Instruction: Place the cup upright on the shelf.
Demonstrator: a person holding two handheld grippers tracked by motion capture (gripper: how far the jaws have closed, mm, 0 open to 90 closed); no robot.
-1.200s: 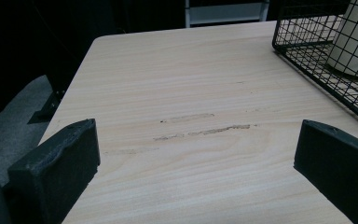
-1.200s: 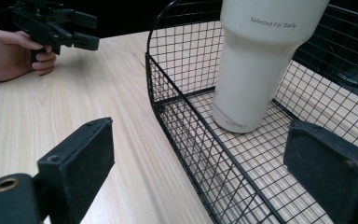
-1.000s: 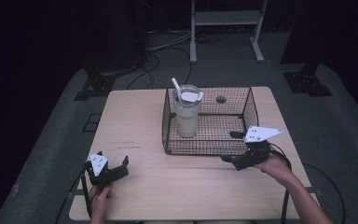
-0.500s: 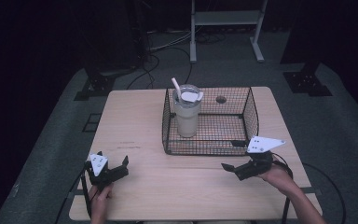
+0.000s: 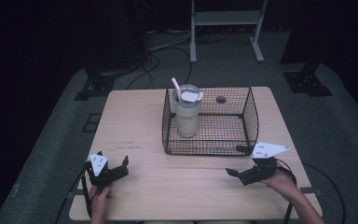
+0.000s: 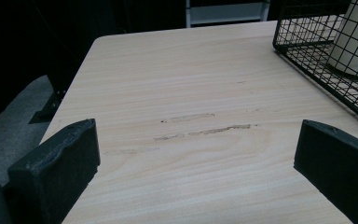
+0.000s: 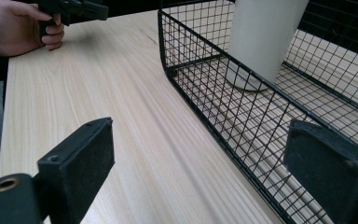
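Since the earlier frames the right gripper (image 5: 235,161) has drawn back from the front wall of the wire basket (image 5: 210,150) toward the near edge of the counter (image 5: 135,116); the left gripper (image 5: 120,166) has stayed where it was.

At the left of the high view, the left gripper sits low over the near left part of the counter, held by a hand (image 5: 100,198) that comes in from the bottom edge, with its grey three-cornered plate (image 5: 98,161) on top. Its jaws stand wide apart and hold nothing; in the left gripper view bare wood with a few faint scuff marks (image 6: 205,130) lies between them, and the basket corner (image 6: 307,51) shows at the upper right.

Toward the middle, the black wire basket stands on the far half of the counter. A cream tumbler (image 5: 187,112) stands upright inside it, in the left part, with a white straw (image 5: 176,87) leaning out of its lid. A small dark round spot (image 5: 221,99) shows on the counter through the basket's far side.

At the right, the right gripper is held by the person's right hand (image 5: 282,182), near the basket's front right corner but clear of it. Its jaws are also spread open and empty. In the right gripper view the basket's front wall (image 7: 223,112) runs between them, the tumbler (image 7: 263,37) stands beyond, and the other hand (image 7: 21,30) shows far off with its gripper.
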